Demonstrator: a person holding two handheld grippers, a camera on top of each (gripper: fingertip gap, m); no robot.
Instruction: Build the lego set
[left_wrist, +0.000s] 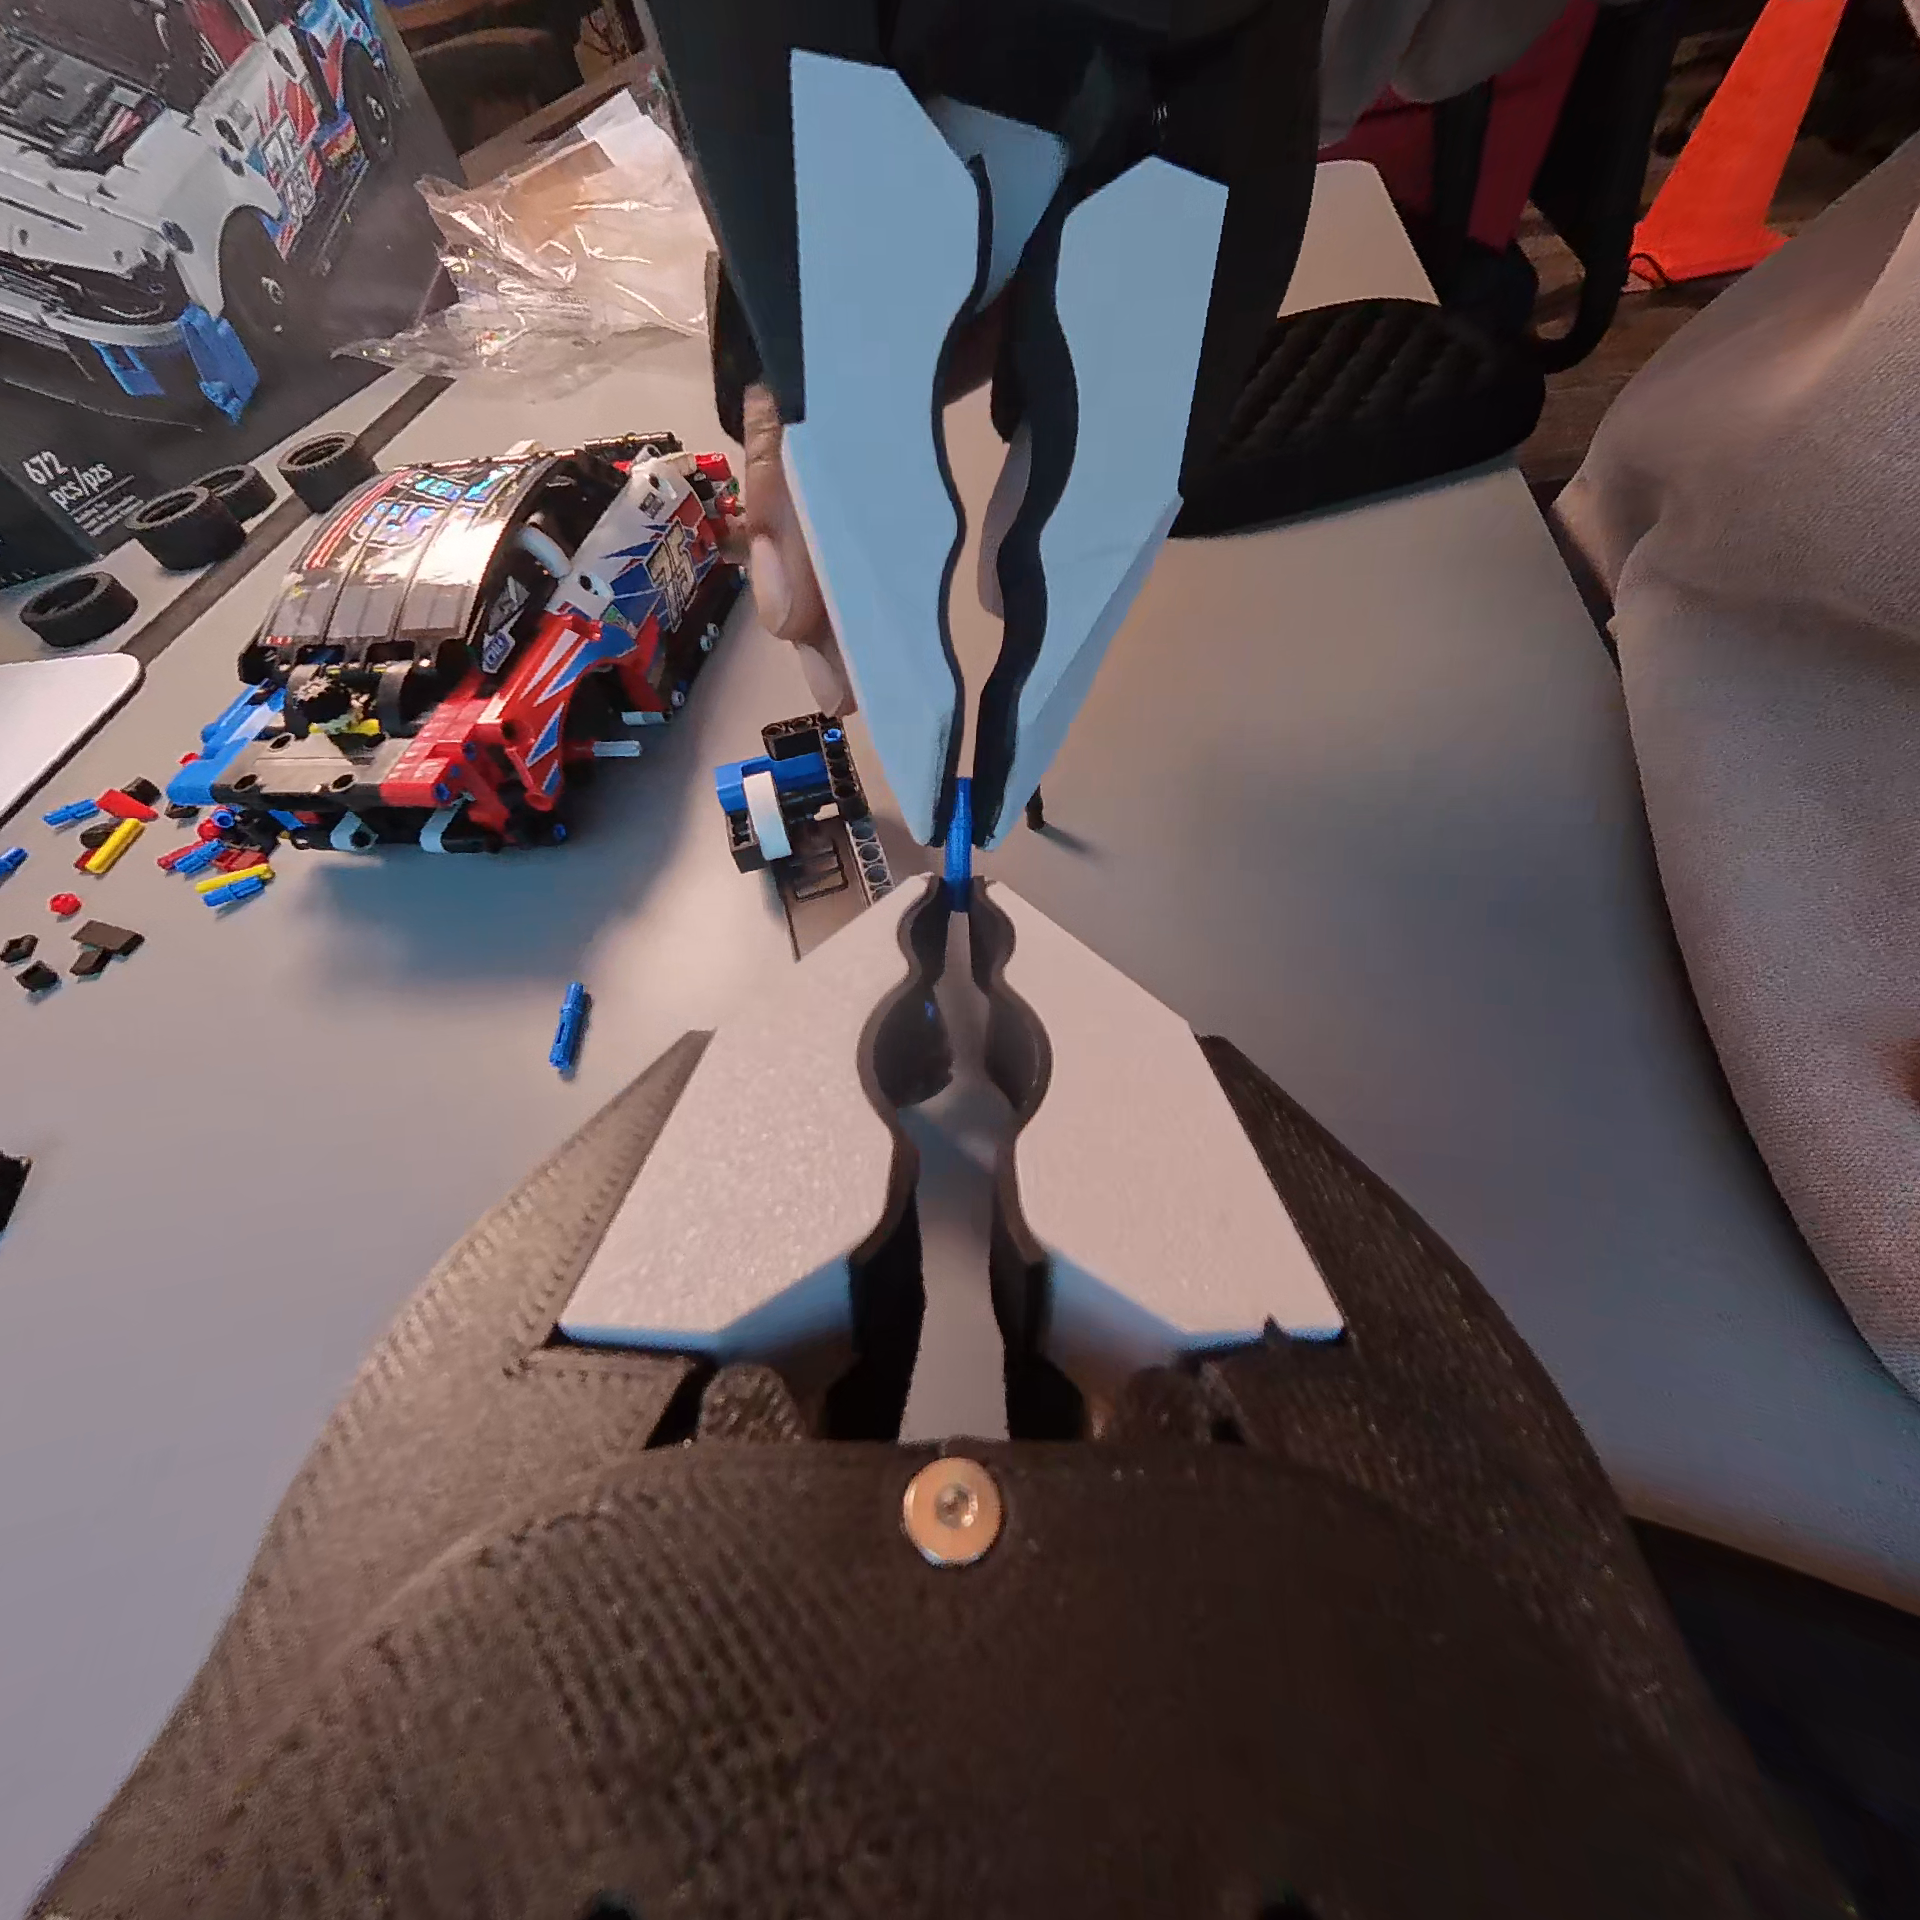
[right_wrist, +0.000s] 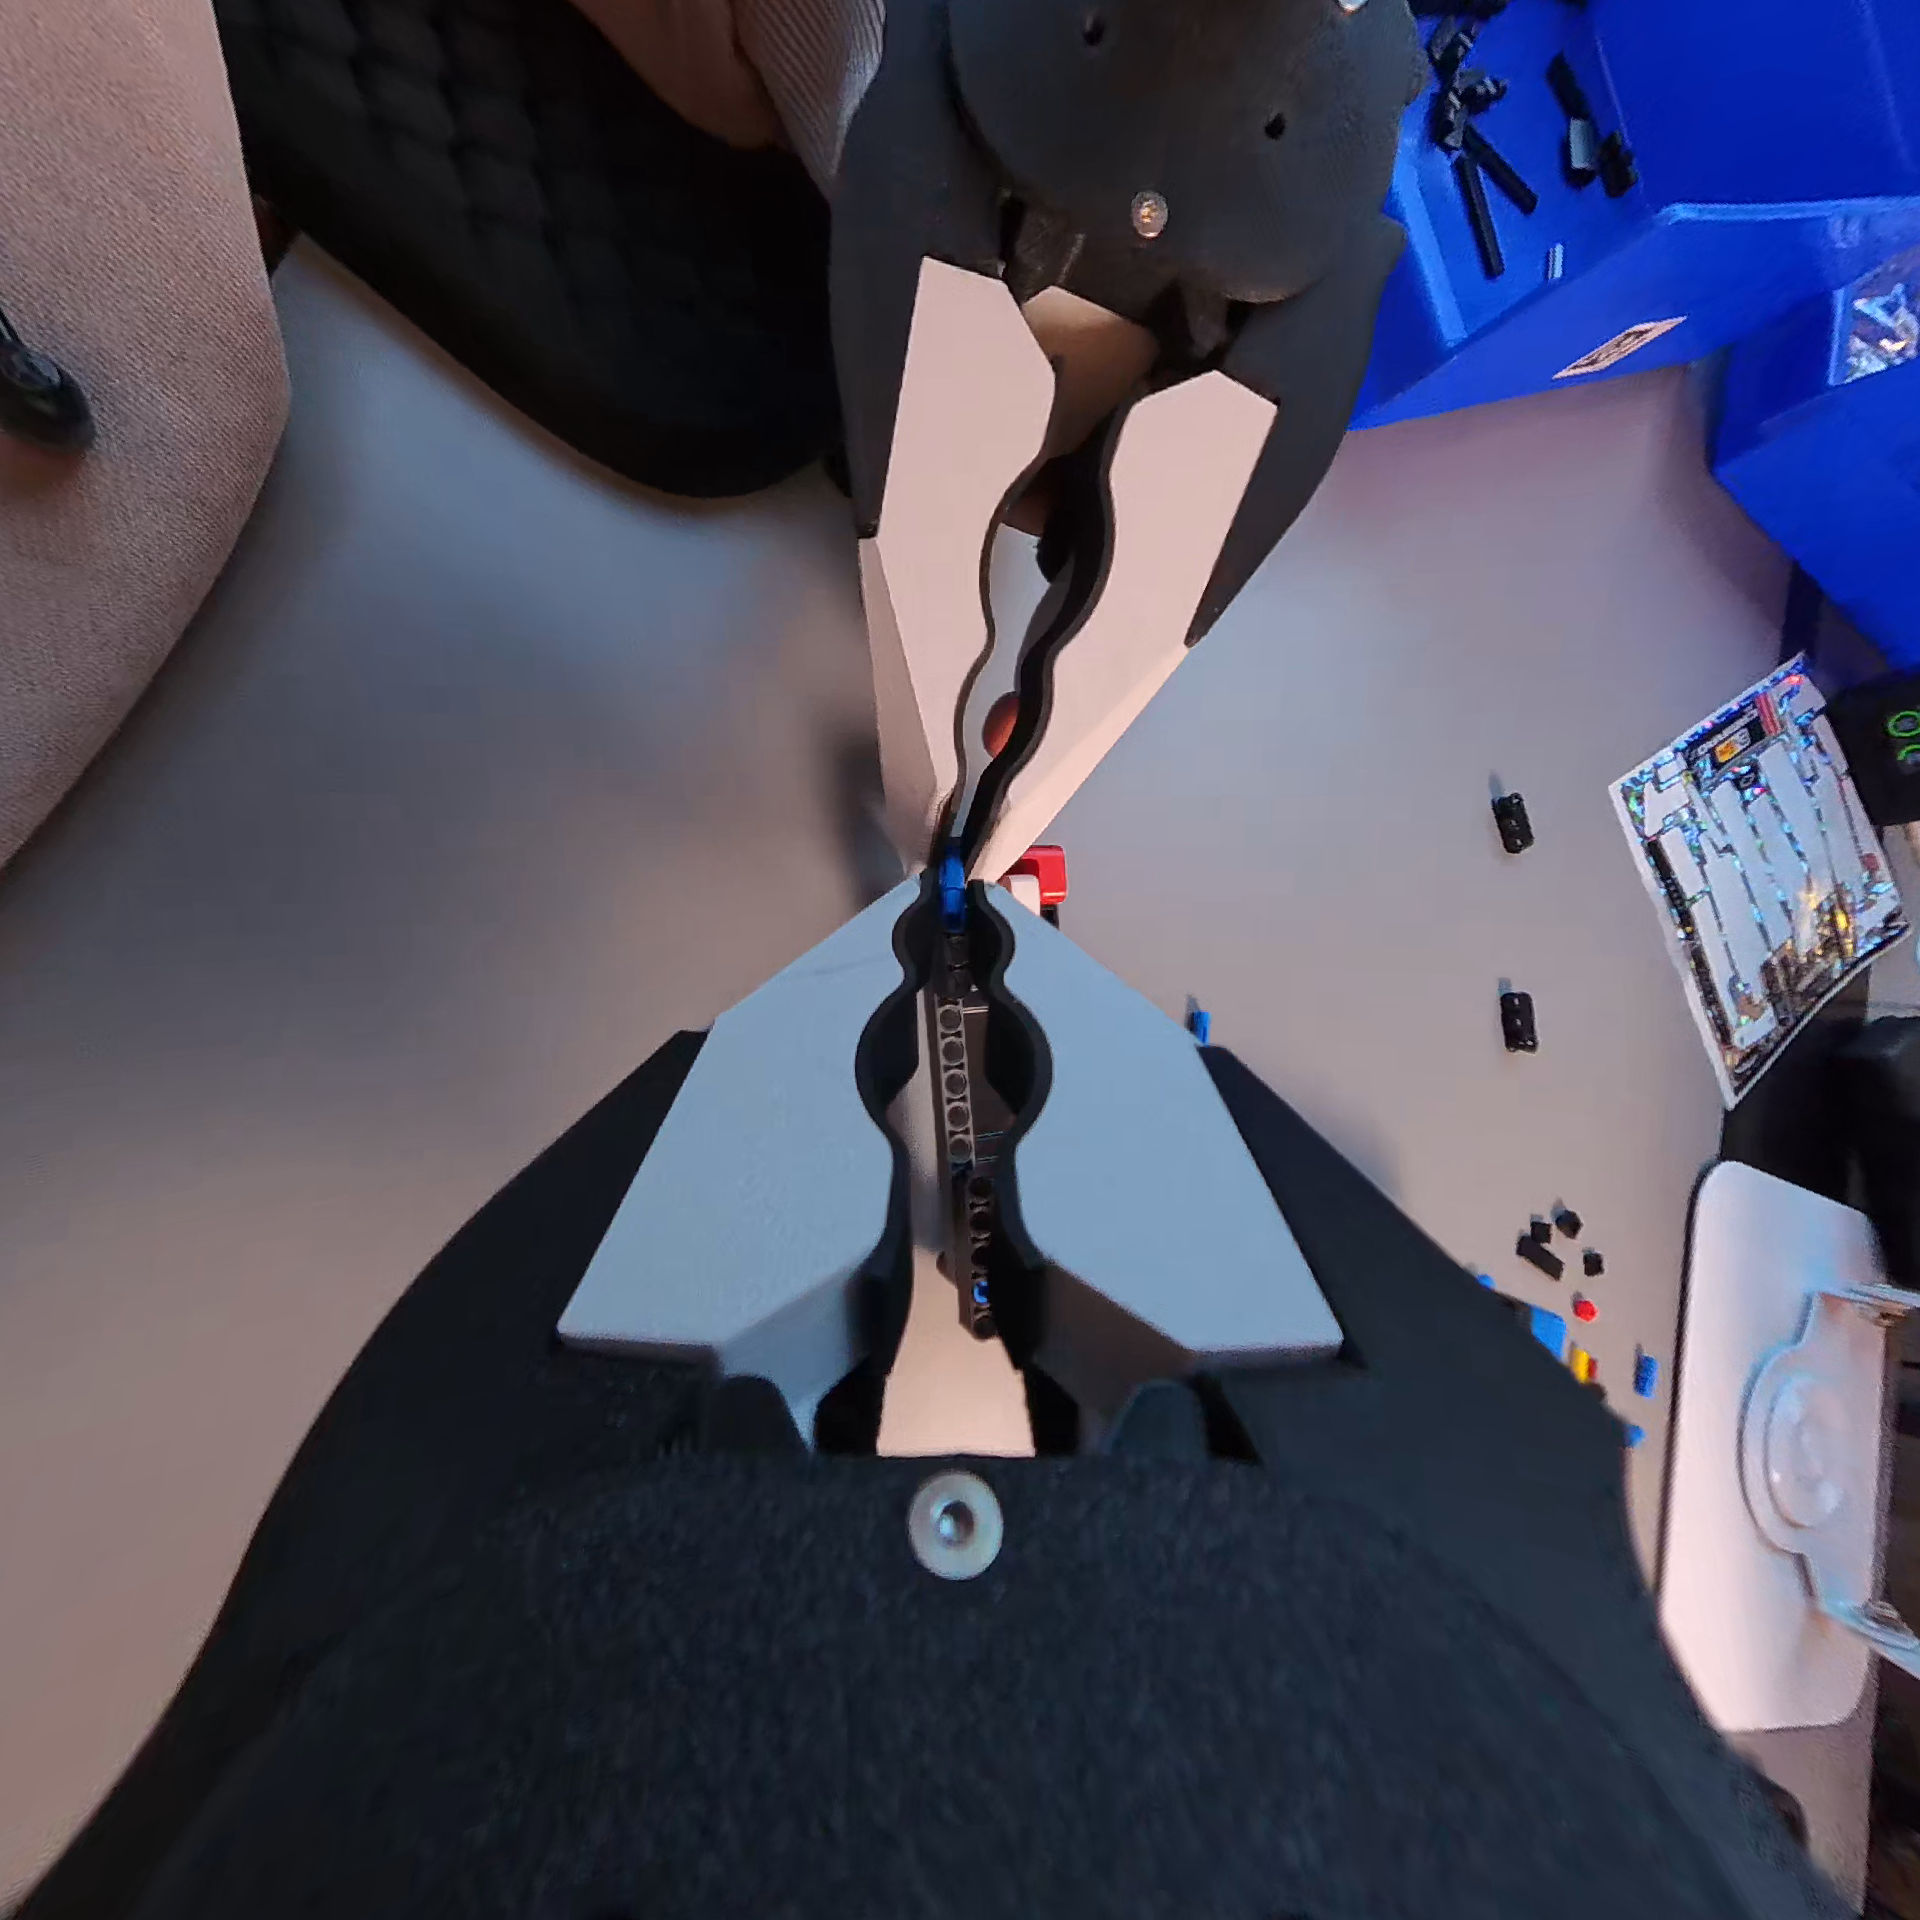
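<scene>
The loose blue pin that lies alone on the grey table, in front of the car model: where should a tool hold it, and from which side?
Judging from the left wrist view, the blue pin lies flat, apart from other parts, with its long axis nearly pointing away from the camera. Probably best: come down from above and close the fingers across its middle, on the two long sides. The table around it looks free there.
</scene>
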